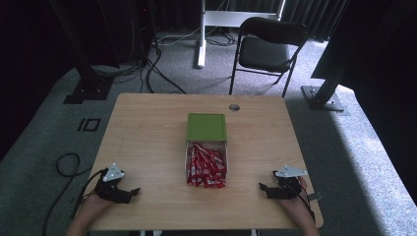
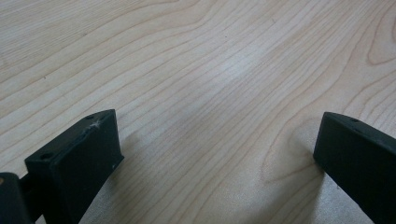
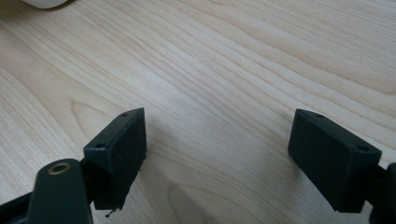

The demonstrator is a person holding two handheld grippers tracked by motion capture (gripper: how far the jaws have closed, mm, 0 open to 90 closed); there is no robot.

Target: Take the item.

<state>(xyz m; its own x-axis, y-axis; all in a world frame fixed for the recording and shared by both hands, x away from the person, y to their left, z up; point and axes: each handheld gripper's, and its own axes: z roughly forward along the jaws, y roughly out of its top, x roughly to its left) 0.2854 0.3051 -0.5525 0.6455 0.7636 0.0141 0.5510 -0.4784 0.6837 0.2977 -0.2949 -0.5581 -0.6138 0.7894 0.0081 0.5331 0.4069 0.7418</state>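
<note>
Red packets (image 1: 206, 167) in a white tray (image 1: 186, 152) mid table (image 1: 147, 132), green lid (image 1: 207, 127) just behind, left gripper (image 1: 129, 192) near left, right gripper (image 1: 265, 189) near right, both jaws spread wide, nothing between.

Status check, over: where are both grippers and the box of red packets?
Left gripper and right gripper open, empty, near table edge. Green-lidded box mid-table, red packets spilling toward the person. Nothing between grippers and packets.

We look over a light wooden table (image 1: 147, 142) on grey carpet (image 1: 354, 142). Behind it a black folding chair (image 1: 268, 49) stands empty beside a white stand (image 1: 201, 34), dark curtains beyond (cables (image 1: 157, 64) trail across the floor).
</note>
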